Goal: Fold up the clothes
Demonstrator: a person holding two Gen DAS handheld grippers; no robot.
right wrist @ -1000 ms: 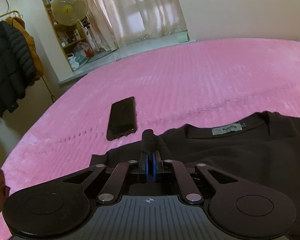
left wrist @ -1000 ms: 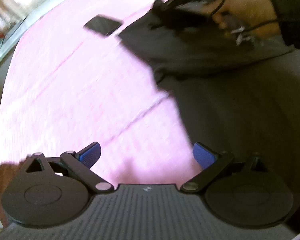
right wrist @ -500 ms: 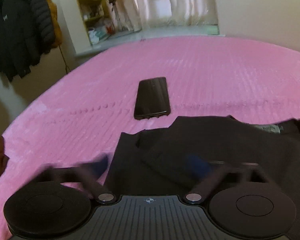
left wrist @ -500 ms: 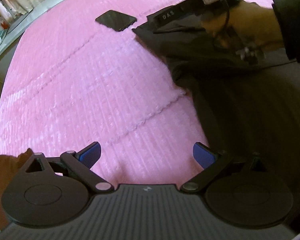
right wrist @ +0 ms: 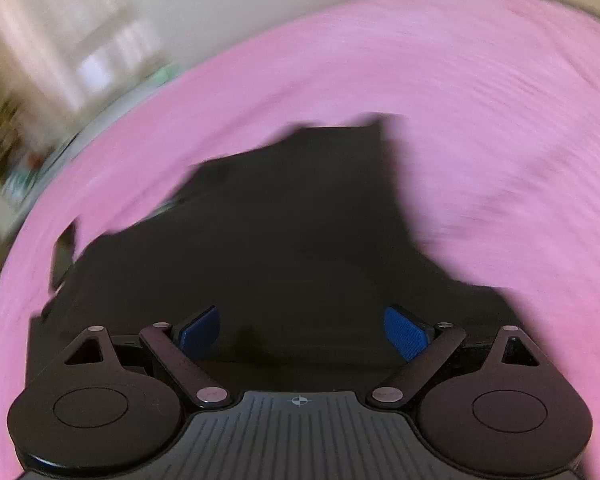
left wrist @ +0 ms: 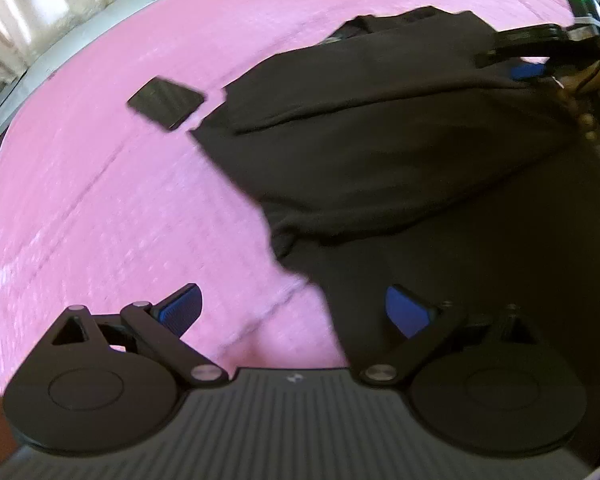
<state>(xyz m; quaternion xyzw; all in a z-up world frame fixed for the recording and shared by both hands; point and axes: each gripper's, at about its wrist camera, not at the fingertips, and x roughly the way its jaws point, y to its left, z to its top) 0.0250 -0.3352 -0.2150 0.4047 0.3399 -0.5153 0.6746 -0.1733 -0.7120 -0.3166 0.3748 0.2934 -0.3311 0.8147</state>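
No container shows in either view; everything lies straight on the pink bedspread (left wrist: 100, 208).

The black garment (left wrist: 400, 152) lies ahead and to the right of the left gripper (left wrist: 292, 312), whose blue pads (left wrist: 180, 306) are spread wide with nothing between them: the left pad sits over bare pink cover, the right pad over the garment's dark edge. The cloth looks matte and unpatterned, with one layer folded over another so that a soft ridge crosses it (its far details are smeared by blur). A dark phone (left wrist: 166, 102) lies flat just beyond the garment's far-left corner.

The right gripper (right wrist: 302, 332) is also spread, holding nothing, with the garment (right wrist: 280, 220) directly ahead of and under its fingers. Its view is heavily blurred.
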